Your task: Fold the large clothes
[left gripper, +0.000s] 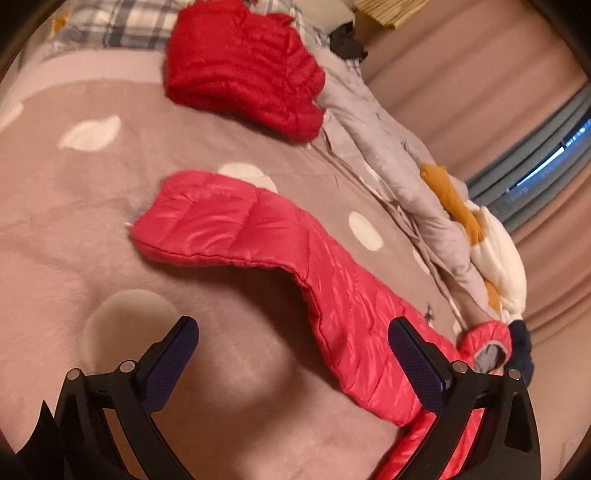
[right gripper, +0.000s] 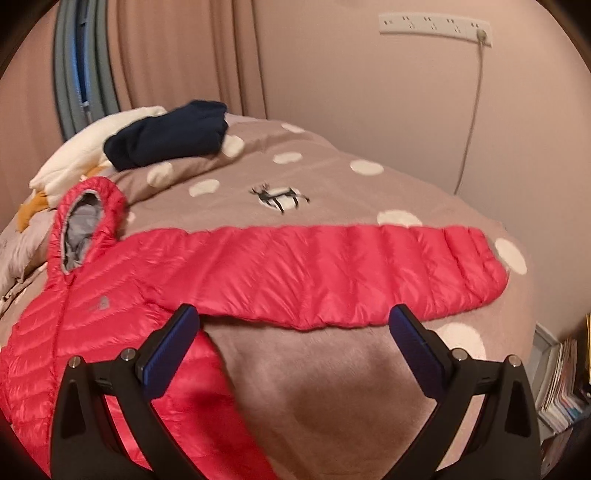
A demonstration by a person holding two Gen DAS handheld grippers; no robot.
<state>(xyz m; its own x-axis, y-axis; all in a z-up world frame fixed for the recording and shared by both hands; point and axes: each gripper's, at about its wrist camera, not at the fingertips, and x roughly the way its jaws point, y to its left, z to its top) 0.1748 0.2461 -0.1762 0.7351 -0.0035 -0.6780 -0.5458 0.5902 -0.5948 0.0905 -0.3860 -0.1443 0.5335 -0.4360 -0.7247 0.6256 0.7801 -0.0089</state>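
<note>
From my left wrist camera, my left claw [left gripper: 293, 334] hangs with its two blue-padded fingers spread wide apart and nothing between them, above a bed covered by a taupe fleece blanket with white dots [left gripper: 74, 229]. The glossy pinkish-red quilted puffer jacket with a hood [left gripper: 332, 280] lies flat on that blanket: one sleeve [left gripper: 207, 225] stretches away to the far left, and the body runs near and right, passing under my right-hand finger [left gripper: 419, 363]. Its grey-lined hood [left gripper: 489, 345] sits at the right, just beside a dark navy garment [left gripper: 522, 350]. Farther off lies a second, deeper red quilted jacket, folded into a bundle [left gripper: 245, 70]. Along the right edge of the bed runs a rumpled grey and white quilt with orange patches [left gripper: 424, 192], with pinkish curtains [left gripper: 480, 66] behind it.

From my right wrist camera, my right claw [right gripper: 293, 332] is likewise spread wide and holds nothing, poised just near of the jacket's other sleeve [right gripper: 332, 273], which lies straight across the bed toward the right. The jacket body [right gripper: 74, 332] fills the near left, with the hood [right gripper: 86, 221] at the far left. Beyond it the folded navy garment [right gripper: 166, 134] rests on the blanket [right gripper: 332, 387]. A white power strip with a cord [right gripper: 436, 24] is on the far wall, and stacked magazines [right gripper: 561, 384] stand at the near right.
</note>
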